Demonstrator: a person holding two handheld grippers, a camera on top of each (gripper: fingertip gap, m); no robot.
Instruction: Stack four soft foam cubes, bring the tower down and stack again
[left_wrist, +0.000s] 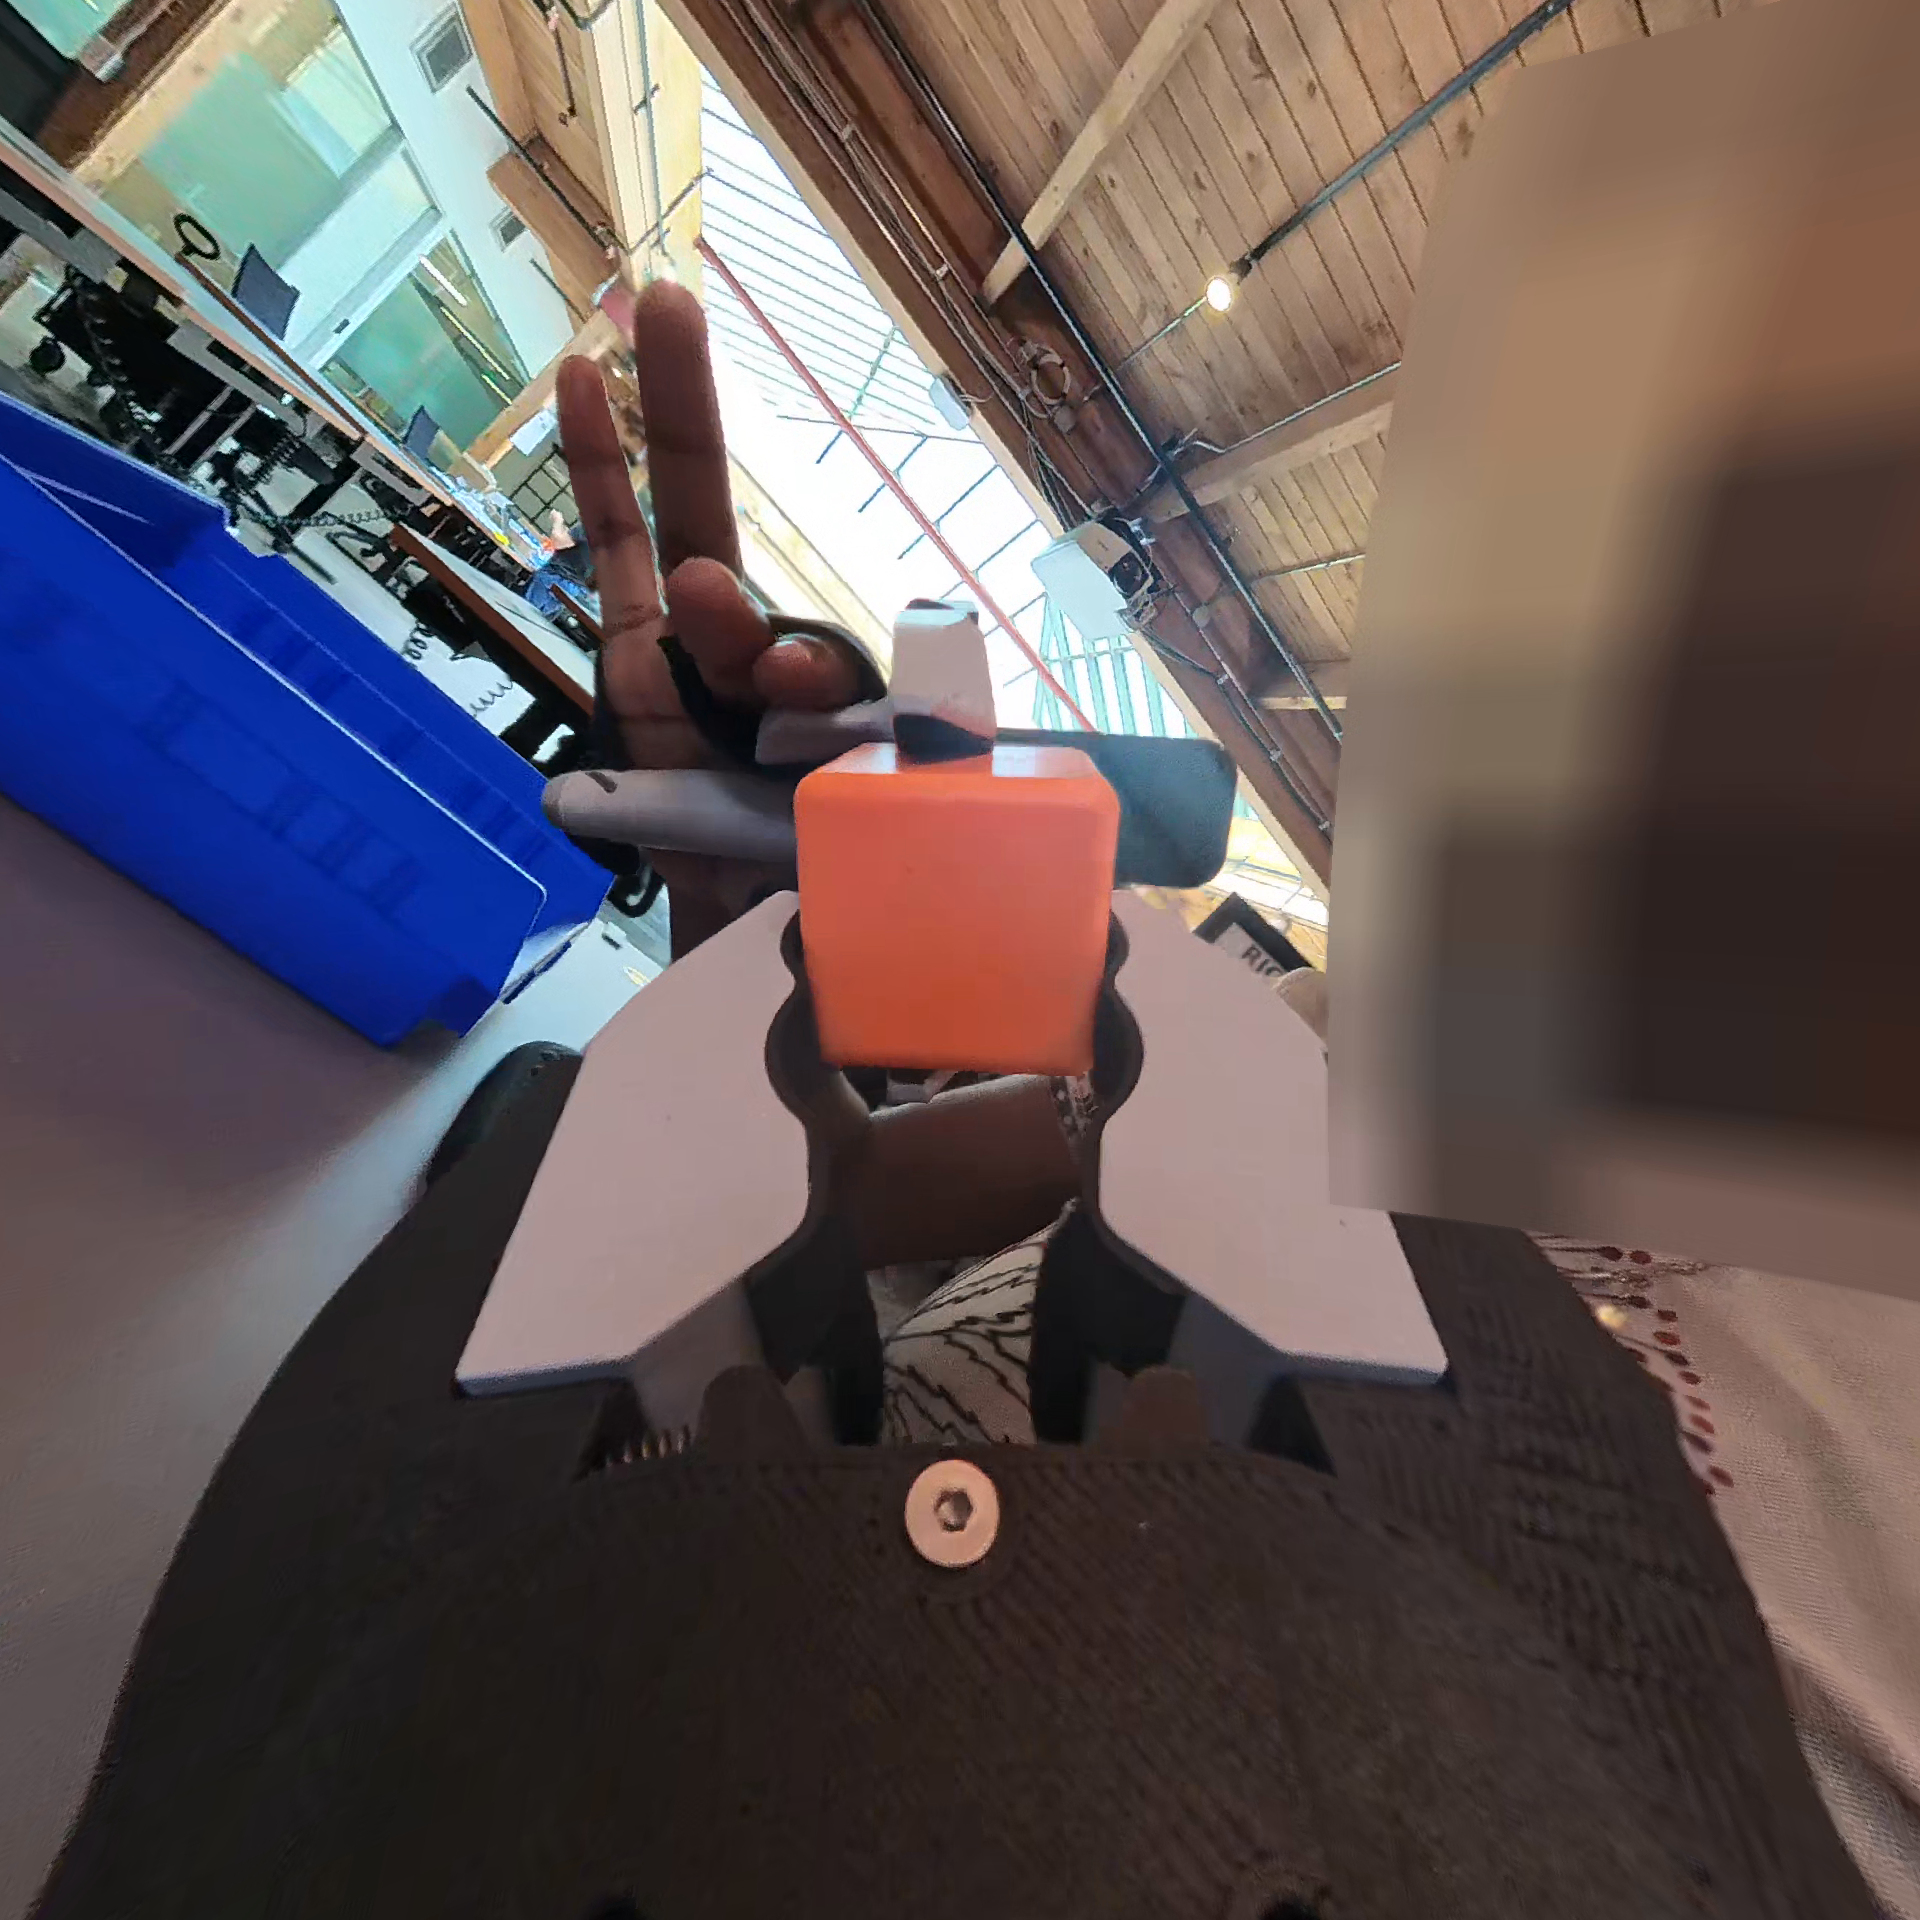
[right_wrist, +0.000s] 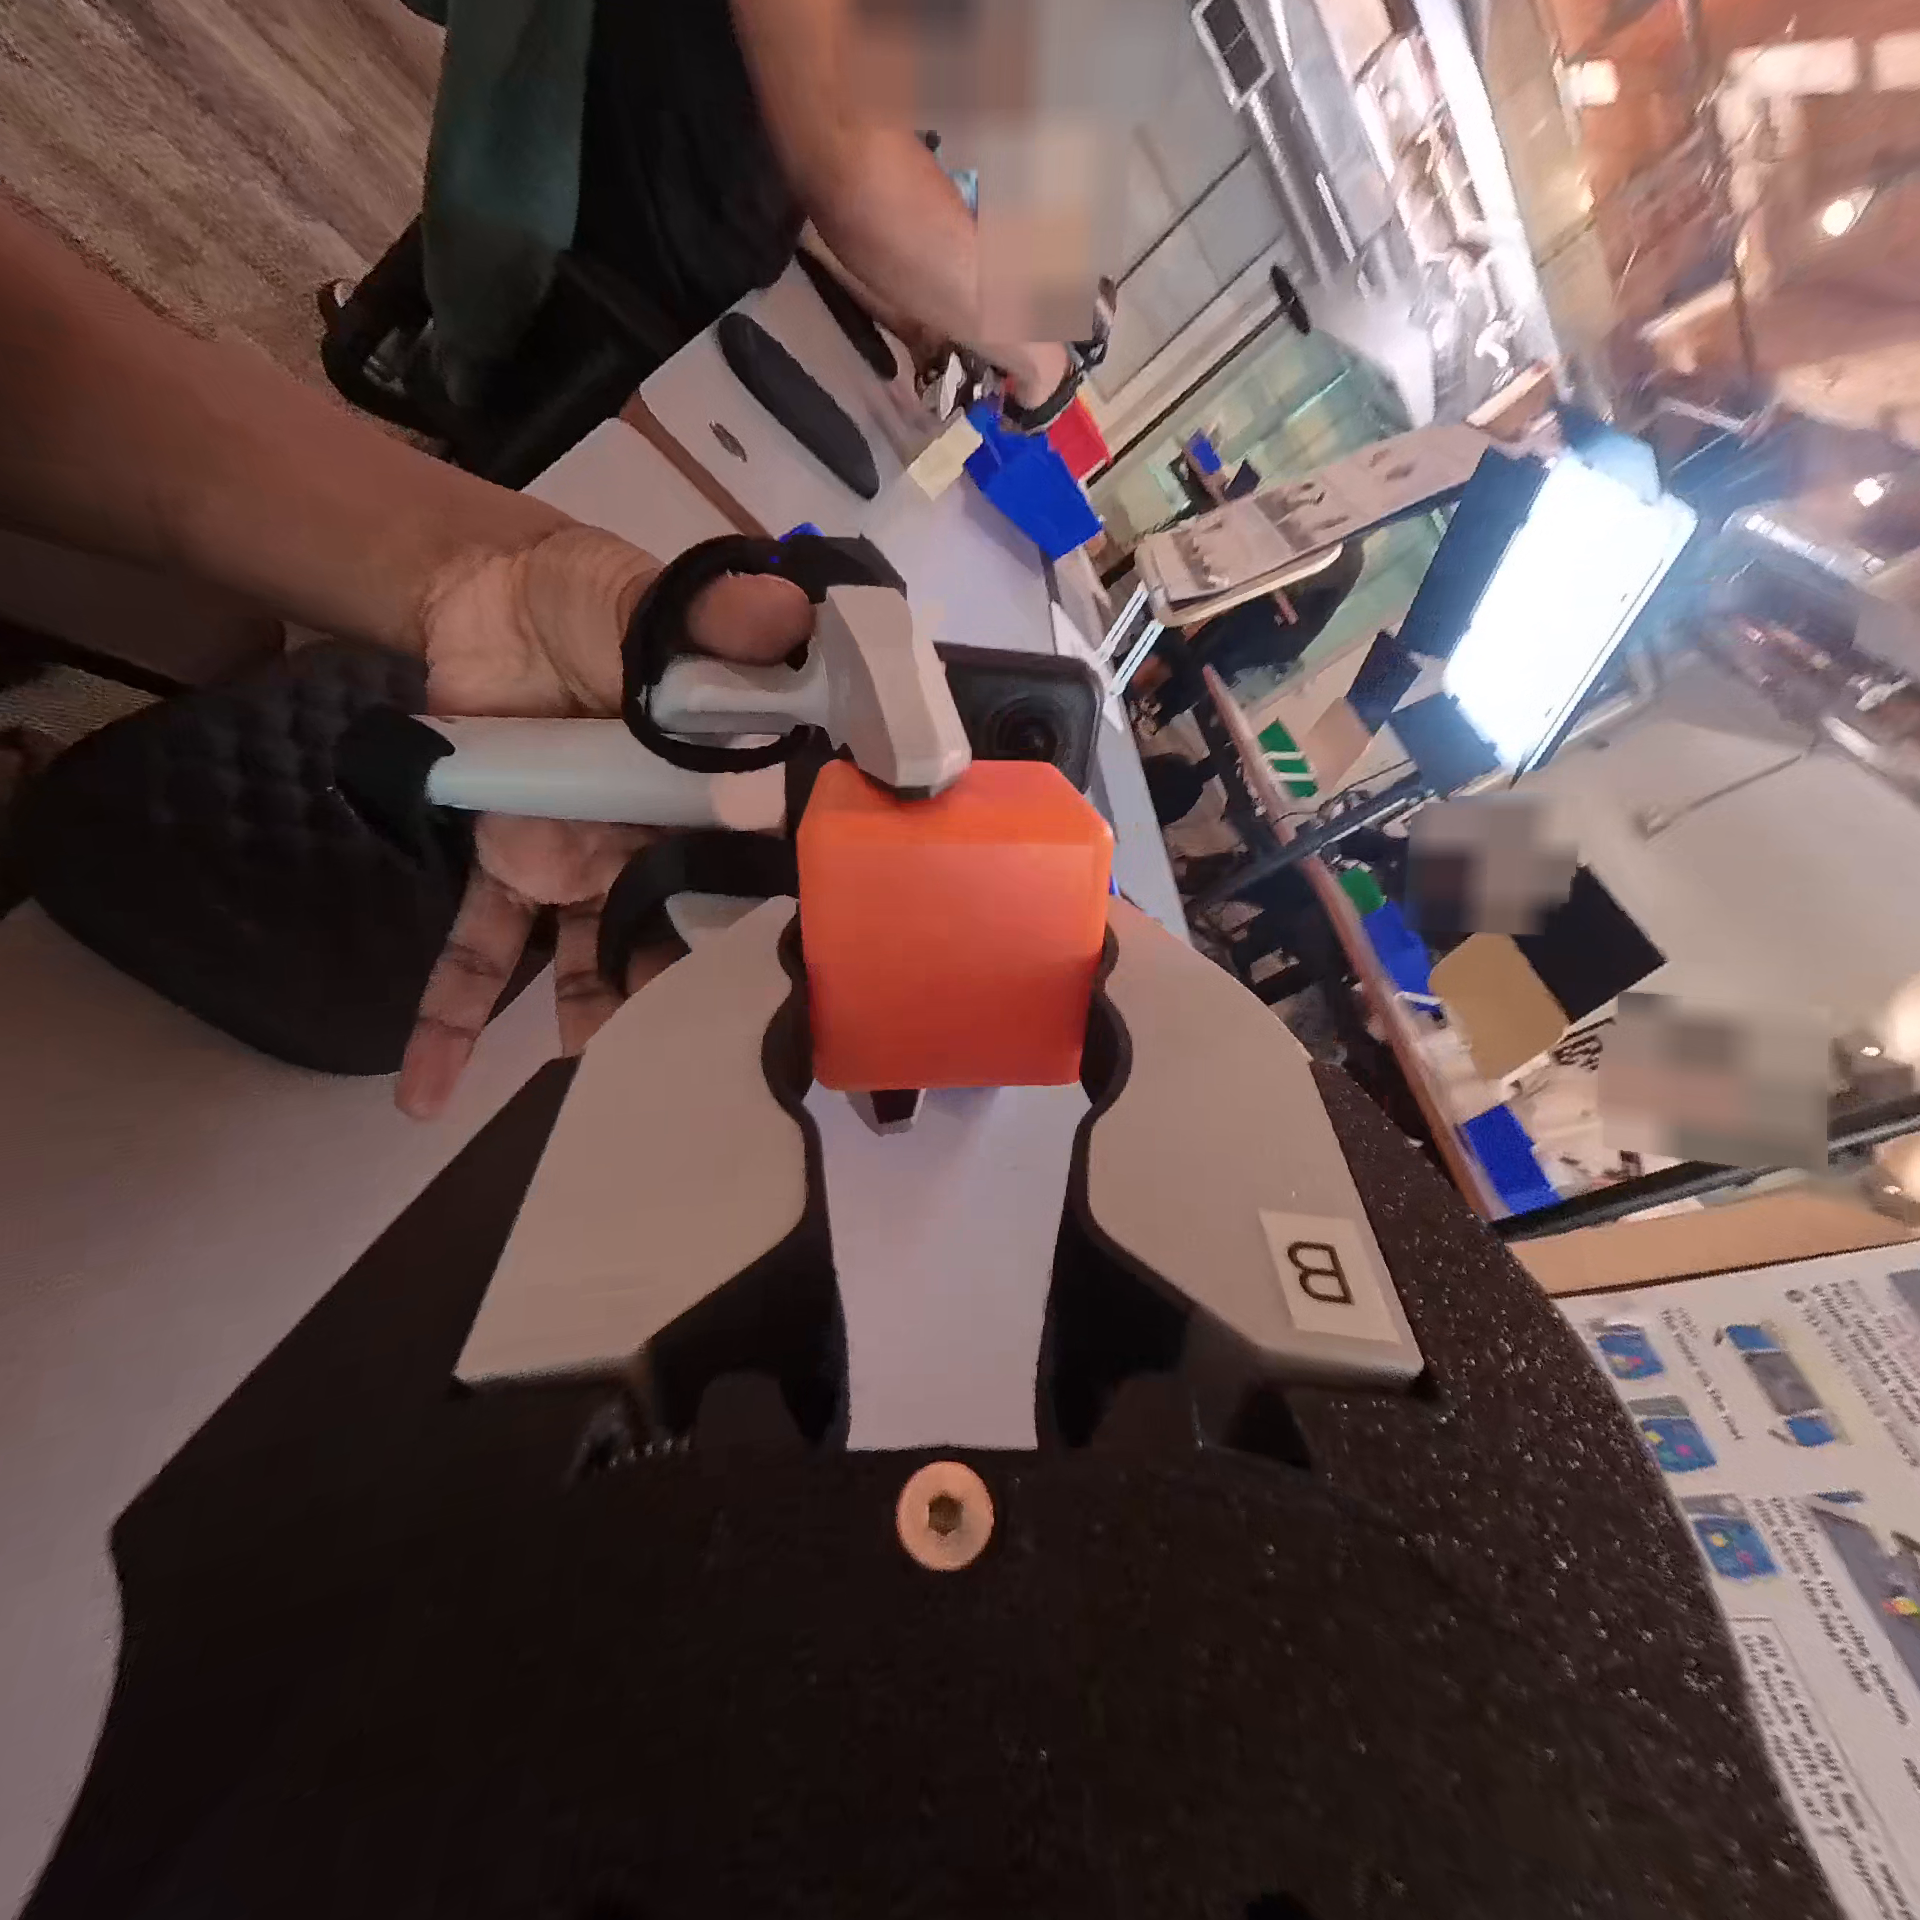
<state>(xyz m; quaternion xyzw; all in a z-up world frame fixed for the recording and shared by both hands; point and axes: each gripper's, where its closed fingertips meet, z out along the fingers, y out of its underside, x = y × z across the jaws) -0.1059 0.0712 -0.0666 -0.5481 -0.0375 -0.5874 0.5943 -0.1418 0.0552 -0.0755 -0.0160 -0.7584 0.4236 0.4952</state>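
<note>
holding: one orange foam cube (left_wrist: 951, 920) is pinched between the tips of both tools at once, well up off the table (left_wrist: 156, 1195)
left gripper (left_wrist: 951, 997): clenched on the cube's sides, seen from below against the wooden ceiling
right gripper (right_wrist: 951, 997): also clamped on the cube, crosswise to the other tool (a grey fingertip of the left one presses its top face)
hands: right hand (left_wrist: 675, 644) has two fingers raised; left hand (right_wrist: 540, 665) grips its handle
nearby: blue bin (left_wrist: 260, 748) on the table
done: no tower or other cubes in view, so i cannot tell which round this is
left: at least placing this cube, likely more stacking
</note>
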